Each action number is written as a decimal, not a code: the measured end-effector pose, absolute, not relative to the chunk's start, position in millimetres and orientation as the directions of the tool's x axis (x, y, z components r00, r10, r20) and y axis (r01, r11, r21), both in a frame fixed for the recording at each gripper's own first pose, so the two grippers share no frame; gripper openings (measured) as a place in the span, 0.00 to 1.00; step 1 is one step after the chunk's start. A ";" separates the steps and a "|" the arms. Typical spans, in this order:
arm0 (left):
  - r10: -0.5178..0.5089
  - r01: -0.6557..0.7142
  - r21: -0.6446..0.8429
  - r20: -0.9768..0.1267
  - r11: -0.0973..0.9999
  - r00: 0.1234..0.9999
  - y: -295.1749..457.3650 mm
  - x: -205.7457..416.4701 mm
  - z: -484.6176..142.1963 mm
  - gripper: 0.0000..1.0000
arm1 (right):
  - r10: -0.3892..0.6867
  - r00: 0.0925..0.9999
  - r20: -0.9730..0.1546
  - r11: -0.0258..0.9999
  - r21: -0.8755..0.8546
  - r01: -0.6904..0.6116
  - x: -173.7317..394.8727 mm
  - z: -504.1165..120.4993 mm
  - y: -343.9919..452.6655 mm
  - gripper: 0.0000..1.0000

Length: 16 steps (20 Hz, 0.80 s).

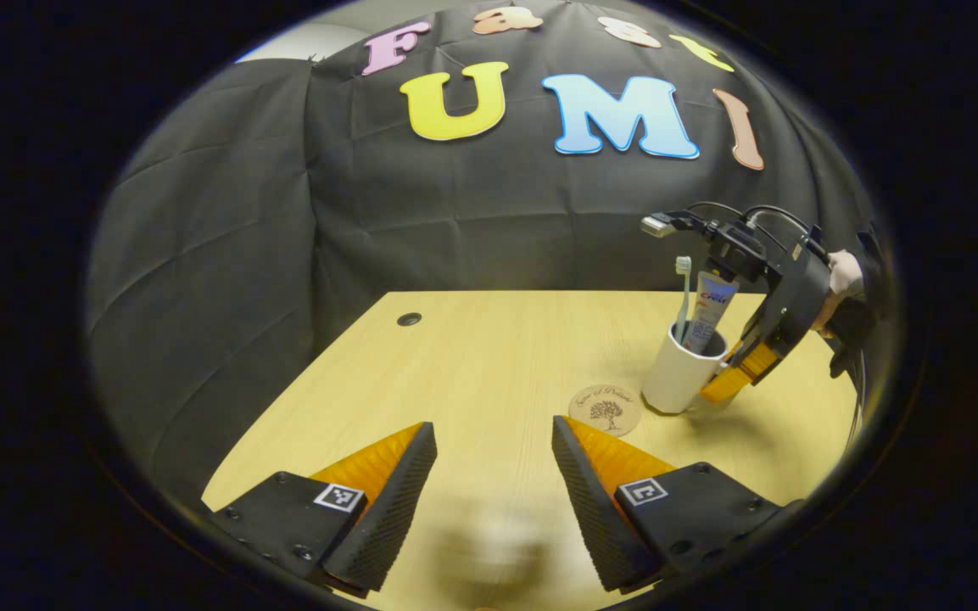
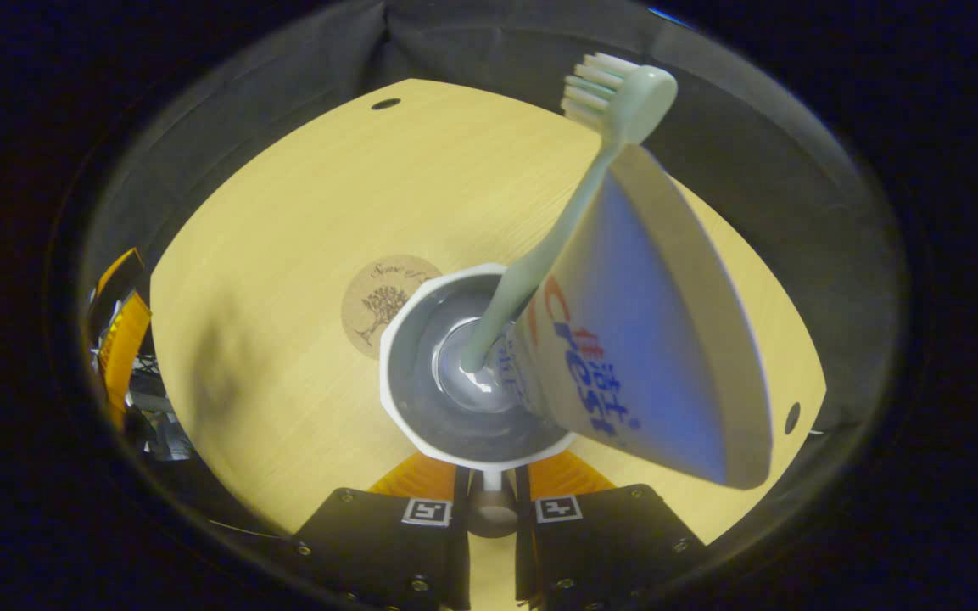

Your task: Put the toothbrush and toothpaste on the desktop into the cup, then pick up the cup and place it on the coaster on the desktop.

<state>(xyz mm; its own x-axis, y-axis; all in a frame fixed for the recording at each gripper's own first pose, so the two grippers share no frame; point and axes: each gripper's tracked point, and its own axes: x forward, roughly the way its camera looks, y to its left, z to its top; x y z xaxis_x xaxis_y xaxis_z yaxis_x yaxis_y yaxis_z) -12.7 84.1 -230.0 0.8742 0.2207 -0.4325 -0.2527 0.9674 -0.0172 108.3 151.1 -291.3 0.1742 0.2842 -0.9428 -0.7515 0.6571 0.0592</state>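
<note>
While my right gripper (image 2: 490, 485) pinches the cup (image 2: 421, 424) holding Crest toothpaste (image 2: 641, 339), my left gripper (image 1: 493, 475) gapes wide.

bare desktop (image 1: 472, 365) lies open ahead; cup (image 1: 677, 373) just beside the coaster (image 1: 605, 410) crowds its right side.

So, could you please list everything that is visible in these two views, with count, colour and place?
cup: one, white, on the desk beside the coaster
toothbrush: one, pale green, standing in the cup
toothpaste: one tube, white and blue, in the cup
coaster: one, tan, round, left of the cup
desk: one, light wood
left gripper: open, low over the desk
right gripper: closed on the cup's handle
hand: one, holding the right gripper
</note>
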 end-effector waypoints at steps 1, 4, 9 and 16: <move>0.220 -0.252 -0.018 -0.433 0.968 0.874 85.0 -13.5 -230.7 0.94 | 0.289 0.178 -0.941 0.654 0.058 -0.754 107.6 -289.9 155.0 0.21; 0.221 -0.254 -0.018 -0.434 0.967 0.873 88.7 -13.9 -230.7 0.94 | 0.296 0.178 -0.939 0.642 0.057 -0.765 105.4 -285.9 167.3 0.21; 0.235 -0.271 -0.019 -0.439 0.962 0.867 104.8 -17.7 -233.9 0.94 | 0.307 0.168 -0.937 0.615 0.061 -0.786 98.8 -283.0 191.9 0.21; 0.256 -0.295 -0.021 -0.442 0.955 0.860 126.7 -25.4 -237.7 0.94 | 0.310 0.161 -0.937 0.590 0.057 -0.805 99.6 -280.6 226.2 0.21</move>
